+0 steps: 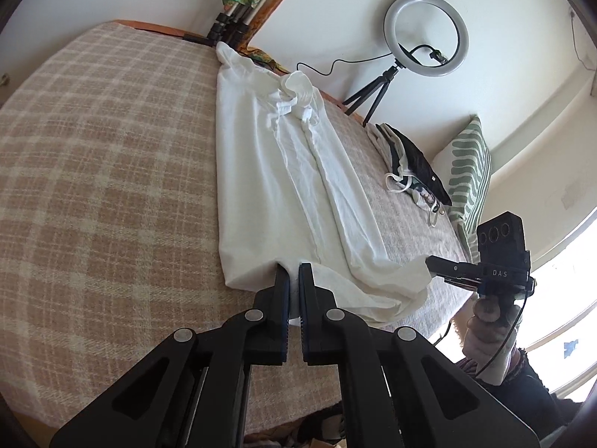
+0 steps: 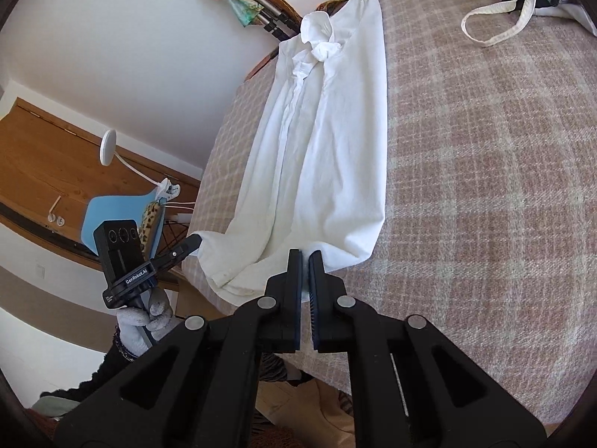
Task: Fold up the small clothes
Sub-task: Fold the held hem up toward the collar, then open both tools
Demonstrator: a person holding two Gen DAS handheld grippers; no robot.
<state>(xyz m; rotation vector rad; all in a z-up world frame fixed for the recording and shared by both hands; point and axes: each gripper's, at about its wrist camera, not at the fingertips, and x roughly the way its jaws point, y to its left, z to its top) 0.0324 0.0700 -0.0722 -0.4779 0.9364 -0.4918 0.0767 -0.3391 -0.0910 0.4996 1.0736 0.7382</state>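
A bed with a checked blanket (image 1: 104,171) filled most of both views. A long white shirt (image 1: 276,171) lay flat on the blanket, stretched from the near edge to the far edge. Its sides were folded in toward the middle, and its collar (image 1: 296,91) sat bunched up at the far end.

The left gripper (image 1: 294,267) was at the near hem of the shirt. Its jaws were almost together, pinching the white cloth between them. In the right wrist view, the left gripper (image 2: 196,240) showed from the side, its tip touching a corner of the hem at the bed's edge.

The right gripper (image 2: 305,252) was also at the near hem, with its jaws nearly closed on the cloth. In the left wrist view, the right gripper (image 1: 429,261) touched the other hem corner.

Farther right, a pile of black and white clothes (image 1: 410,156) lay on the blanket. A ring light (image 1: 427,35) stood behind it by the wall. A green striped pillow (image 1: 470,171) leaned beside the pile.
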